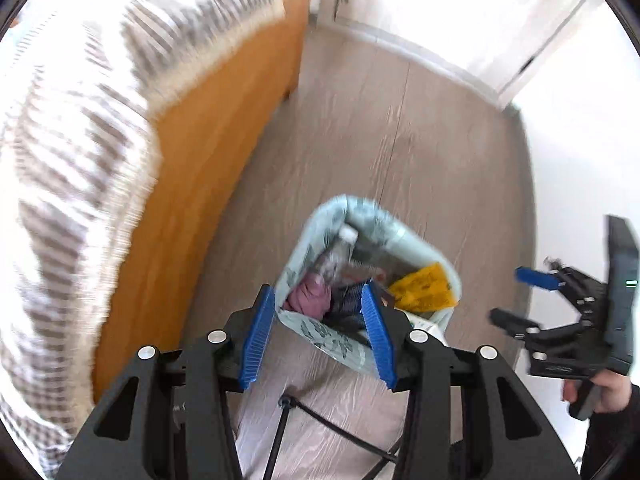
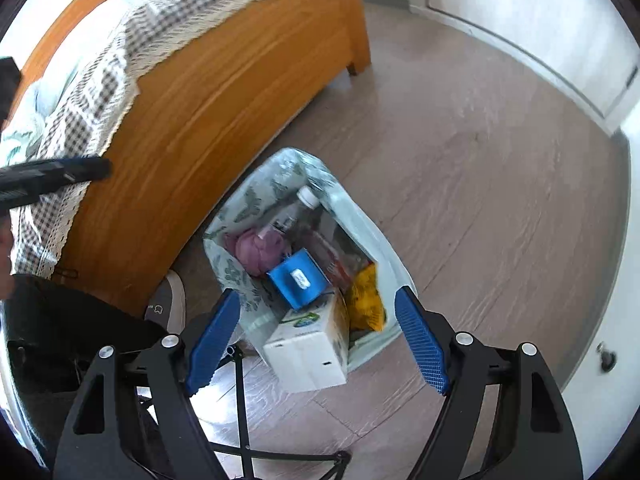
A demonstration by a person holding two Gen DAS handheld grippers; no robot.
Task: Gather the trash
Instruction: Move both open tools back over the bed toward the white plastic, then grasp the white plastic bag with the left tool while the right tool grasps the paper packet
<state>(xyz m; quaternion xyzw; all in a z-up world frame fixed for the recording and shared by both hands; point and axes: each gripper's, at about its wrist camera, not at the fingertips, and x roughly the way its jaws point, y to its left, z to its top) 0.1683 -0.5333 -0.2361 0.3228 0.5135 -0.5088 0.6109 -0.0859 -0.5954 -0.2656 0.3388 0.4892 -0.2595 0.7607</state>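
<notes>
Both grippers point steeply down at the floor (image 2: 480, 184), above an open trash bag (image 2: 256, 208) that stands on the wood-look boards just beside the orange wooden bed frame (image 2: 192, 120).

Left gripper (image 1: 318, 334): jaws part-way apart, nothing between the blue pads (image 1: 258, 336); seen from its own camera, the bag's near rim shows in the gap, well below the fingertips. Picture is motion-blurred, especially the checked bed cover (image 1: 72, 152).

Right gripper (image 2: 316, 340): jaws spread wide, empty, blue pads either side of the bag as seen from above (not touching it). In the left wrist view the same tool (image 1: 520, 300) appears at the right edge, fingers pointing left, with the person's hand (image 1: 600, 392) wrapped round its handle from below.

Bag contents, right wrist view:
- clear plastic bottle (image 2: 304, 216) with white cap, lying tilted toward the far end
- crumpled purple wad (image 2: 260, 250) at the left side
- blue box (image 2: 298, 278) near the middle
- white carton (image 2: 308, 344) standing at the near end, sticking up above the rim
- yellow wrapper (image 2: 366, 300) against the right wall

A grey slipper (image 2: 170, 304) sits on the floor between bed frame and bag. White cupboard doors (image 2: 520, 12) line the far wall.
</notes>
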